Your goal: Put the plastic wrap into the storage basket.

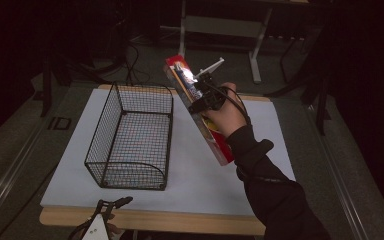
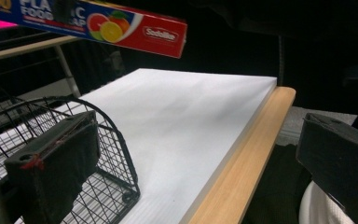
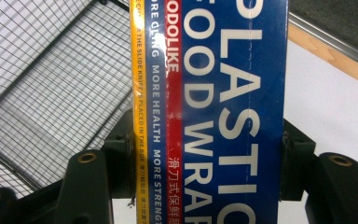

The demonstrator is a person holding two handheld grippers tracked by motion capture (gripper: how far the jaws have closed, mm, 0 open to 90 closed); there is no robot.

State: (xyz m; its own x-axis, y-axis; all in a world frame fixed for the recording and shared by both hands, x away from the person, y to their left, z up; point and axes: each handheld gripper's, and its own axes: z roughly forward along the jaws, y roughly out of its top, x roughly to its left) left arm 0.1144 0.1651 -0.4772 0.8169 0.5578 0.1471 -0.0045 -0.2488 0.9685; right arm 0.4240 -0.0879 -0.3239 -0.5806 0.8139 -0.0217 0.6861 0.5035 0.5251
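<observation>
My right tool [image 1: 200, 90] is clamped on the long plastic wrap box [image 1: 200, 107], both pads pressed against its narrow sides. I hold the box tilted in the air, above the white worktop [image 1: 260, 170] and just right of the wire basket [image 1: 130, 135]. My left tool [image 1: 111, 204] waits with its jaws wide at the worktop's near edge, nothing between them.

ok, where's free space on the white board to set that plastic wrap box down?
Free: the broad strip of white foam board right of the black wire basket, to its right edge, and a narrower band between basket and near wooden table edge. The basket's inside looks empty. Crowded: the left half, taken by the basket. The right tool grips the long blue-and-red plastic wrap box above the board.
</observation>
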